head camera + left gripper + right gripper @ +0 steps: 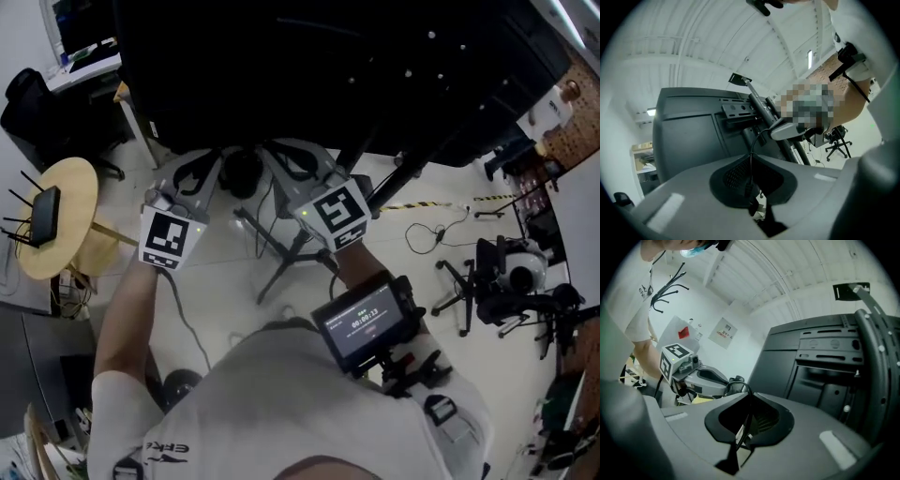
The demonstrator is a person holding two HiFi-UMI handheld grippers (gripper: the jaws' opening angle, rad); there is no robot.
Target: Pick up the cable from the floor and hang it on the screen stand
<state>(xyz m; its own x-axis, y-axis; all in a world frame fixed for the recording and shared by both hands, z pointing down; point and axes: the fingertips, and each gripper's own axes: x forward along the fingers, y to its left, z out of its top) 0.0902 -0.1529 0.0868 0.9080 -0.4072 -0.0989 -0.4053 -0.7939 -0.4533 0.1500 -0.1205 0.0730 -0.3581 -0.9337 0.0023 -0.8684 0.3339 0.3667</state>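
Black cable (750, 164) between both grippers' (753, 208) (740, 446) fingers (670, 206)

Matt, dark grey plastic covers the back of the screen (811, 362), its moulded panels smooth and dull. The screen stand (761, 105) fixed behind the screen looks like black-painted metal with a low sheen. In front of the screen, the left gripper (752, 199) and right gripper (742, 430) have smooth, matt grey plastic shells, with black ribbed pads inside the jaws. The thin cable (748, 404) between those pads is black, faintly glossy and rubber-like. Below the screen, the pale floor (403, 272) is hard, smooth and slightly shiny. Left of the screen, a round table (70, 202) shows light, bare wood. The person's shirt (272, 394) is white cloth.
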